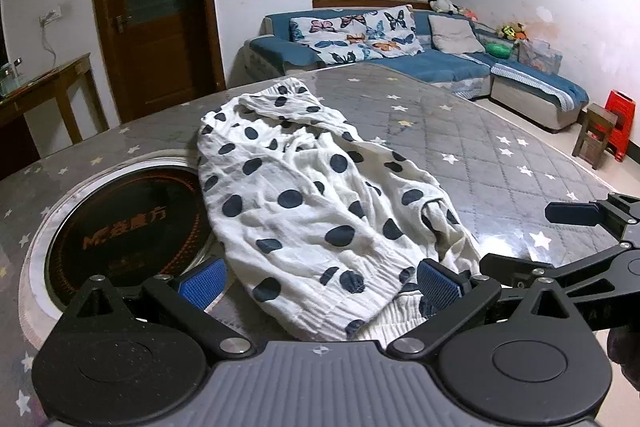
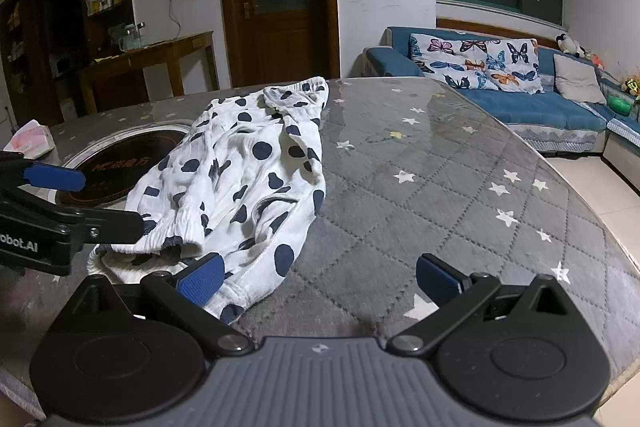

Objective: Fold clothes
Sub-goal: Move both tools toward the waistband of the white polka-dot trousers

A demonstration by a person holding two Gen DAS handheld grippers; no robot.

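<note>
Left tongs (image 1: 320, 279): matte black linkage arms on two round black pivot housings, silver screw heads at the joints, blue ribbed rectangular pads (image 1: 440, 285) at the tips. Base is a grey ridged plastic plate with a small crosshair mark at its centre.

Right tongs (image 2: 318, 281): same build. In the right wrist view, white lettering "obot.AI" shows on the left unit's black body.
</note>
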